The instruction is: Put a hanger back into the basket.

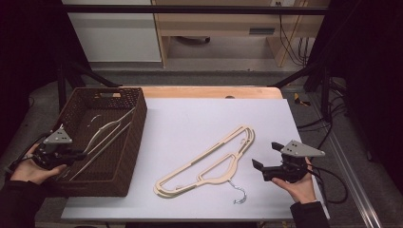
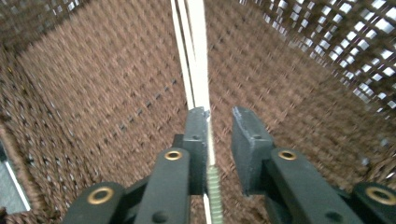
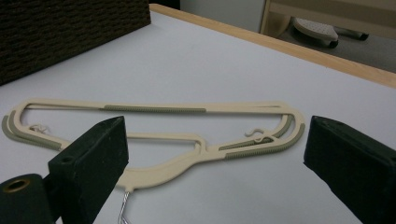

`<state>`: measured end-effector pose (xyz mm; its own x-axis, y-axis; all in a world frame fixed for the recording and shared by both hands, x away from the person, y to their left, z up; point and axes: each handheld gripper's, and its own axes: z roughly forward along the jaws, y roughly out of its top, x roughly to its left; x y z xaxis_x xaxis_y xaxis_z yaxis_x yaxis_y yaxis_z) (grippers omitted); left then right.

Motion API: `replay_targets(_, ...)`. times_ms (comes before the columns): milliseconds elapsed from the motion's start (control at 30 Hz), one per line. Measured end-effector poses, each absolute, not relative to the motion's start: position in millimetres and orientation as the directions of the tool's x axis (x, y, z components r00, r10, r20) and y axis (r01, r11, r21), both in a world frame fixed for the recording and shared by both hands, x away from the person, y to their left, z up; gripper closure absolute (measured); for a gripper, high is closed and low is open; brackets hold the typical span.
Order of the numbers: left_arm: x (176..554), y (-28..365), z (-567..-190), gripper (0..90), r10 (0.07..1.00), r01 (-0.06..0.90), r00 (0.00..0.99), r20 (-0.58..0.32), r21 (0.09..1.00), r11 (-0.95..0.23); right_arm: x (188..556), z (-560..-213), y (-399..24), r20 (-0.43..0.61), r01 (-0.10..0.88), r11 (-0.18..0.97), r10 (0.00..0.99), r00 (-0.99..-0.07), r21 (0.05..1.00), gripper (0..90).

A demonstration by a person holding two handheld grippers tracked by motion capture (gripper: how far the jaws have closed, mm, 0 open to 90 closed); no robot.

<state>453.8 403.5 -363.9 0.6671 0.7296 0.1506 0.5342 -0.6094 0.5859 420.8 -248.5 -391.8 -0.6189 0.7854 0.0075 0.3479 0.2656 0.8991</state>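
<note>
A cream hanger [image 1: 107, 130] lies slanted inside the dark woven basket [image 1: 124, 142] at the table's left. My left gripper [image 1: 78, 155] reaches into the basket at its near end. In the left gripper view the hanger's thin bar [image 2: 196, 56] and threaded hook stem [image 2: 214, 191] lie against one pad, with a gap to the other, so the left gripper [image 2: 219, 126] is open. Stacked cream hangers [image 1: 209, 159] with a metal hook [image 1: 239, 194] lie on the white mat. My right gripper [image 1: 266, 155] hovers to their right, wide open, and the hangers [image 3: 187, 154] lie beyond the right gripper [image 3: 215, 135].
The white mat [image 1: 190, 118] covers a wooden table whose far edge [image 1: 209, 91] shows. The basket wall [image 3: 70, 32] stands left of the hangers. Black frame bars and cables [image 1: 328, 123] run along the right side. A desk stands beyond the table.
</note>
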Motion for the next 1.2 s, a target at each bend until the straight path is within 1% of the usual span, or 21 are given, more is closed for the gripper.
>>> replay_targets(33,451,402,-360,70.2,0.727,0.524,0.668,0.159,0.593,-0.611,421,-390,-248,0.004,0.345,0.268,0.784,-0.621,0.899,6.6)
replay_targets(100,447,399,-354,64.7,0.729,0.510,0.662,0.174,0.608,-0.608,421,-387,-246,0.001,0.340,0.271,0.781,-0.625,0.901,6.6)
replay_targets(133,443,396,-349,59.0,0.736,0.489,0.652,0.182,0.641,-0.592,422,-385,-244,-0.001,0.336,0.271,0.779,-0.627,0.902,6.8)
replay_targets(167,443,396,-349,55.6,0.736,0.489,0.652,0.182,0.641,-0.592,422,-384,-243,-0.001,0.334,0.273,0.775,-0.632,0.902,6.9)
replay_targets(200,441,394,-345,55.6,0.743,0.482,0.642,0.189,0.655,-0.582,422,-384,-243,-0.001,0.334,0.273,0.775,-0.632,0.902,6.9)
replay_targets(267,437,391,-335,49.4,0.736,0.452,0.643,0.214,0.670,-0.589,423,-382,-240,-0.007,0.329,0.280,0.771,-0.637,0.902,7.0)
replay_targets(367,427,380,-323,41.3,0.734,0.393,0.643,0.220,0.727,-0.563,424,-378,-231,-0.018,0.327,0.308,0.752,-0.659,0.893,7.4)
replay_targets(400,425,376,-321,39.0,0.733,0.376,0.645,0.216,0.746,-0.550,424,-377,-229,-0.020,0.326,0.313,0.748,-0.663,0.892,7.6)
replay_targets(433,423,369,-320,39.0,0.735,0.357,0.648,0.199,0.773,-0.524,424,-377,-229,-0.020,0.326,0.313,0.748,-0.663,0.892,7.6)
replay_targets(467,420,360,-320,33.9,0.742,0.341,0.650,0.167,0.808,-0.481,425,-374,-225,-0.027,0.325,0.330,0.738,-0.674,0.886,7.7)
replay_targets(500,418,354,-319,33.9,0.735,0.328,0.658,0.165,0.816,-0.477,425,-374,-225,-0.027,0.325,0.330,0.738,-0.674,0.886,7.7)
replay_targets(533,417,347,-320,29.9,0.729,0.319,0.665,0.161,0.821,-0.473,426,-372,-221,-0.034,0.325,0.346,0.729,-0.683,0.880,7.8)
replay_targets(600,417,336,-321,27.8,0.717,0.291,0.679,0.161,0.837,-0.463,427,-371,-220,-0.037,0.325,0.350,0.727,-0.685,0.879,7.9)
replay_targets(633,416,329,-323,26.5,0.711,0.299,0.690,0.132,0.843,-0.447,427,-370,-218,-0.042,0.322,0.358,0.723,-0.689,0.877,7.9)
replay_targets(733,416,308,-327,21.7,0.682,0.284,0.725,0.094,0.862,-0.421,427,-368,-210,-0.055,0.320,0.390,0.703,-0.709,0.863,7.8)
replay_targets(900,417,281,-336,18.8,0.639,0.261,0.765,0.087,0.864,-0.431,428,-370,-205,-0.062,0.324,0.419,0.686,-0.725,0.848,7.9)
replay_targets(933,418,272,-339,17.5,0.628,0.254,0.773,0.088,0.865,-0.434,429,-371,-203,-0.070,0.327,0.440,0.677,-0.733,0.836,8.2)
replay_targets(1033,418,264,-343,16.5,0.612,0.247,0.787,0.076,0.870,-0.426,429,-374,-197,-0.079,0.335,0.485,0.653,-0.754,0.808,8.4)
replay_targets(1067,419,255,-347,15.6,0.589,0.247,0.806,0.058,0.872,-0.423,429,-374,-194,-0.085,0.335,0.501,0.645,-0.760,0.798,8.7)
replay_targets(1133,419,250,-350,14.3,0.582,0.246,0.811,0.059,0.868,-0.431,430,-376,-189,-0.095,0.338,0.535,0.626,-0.774,0.774,8.9)
replay_targets(1200,421,235,-357,13.2,0.563,0.245,0.824,0.061,0.857,-0.452,430,-378,-184,-0.103,0.337,0.569,0.604,-0.790,0.750,9.0)
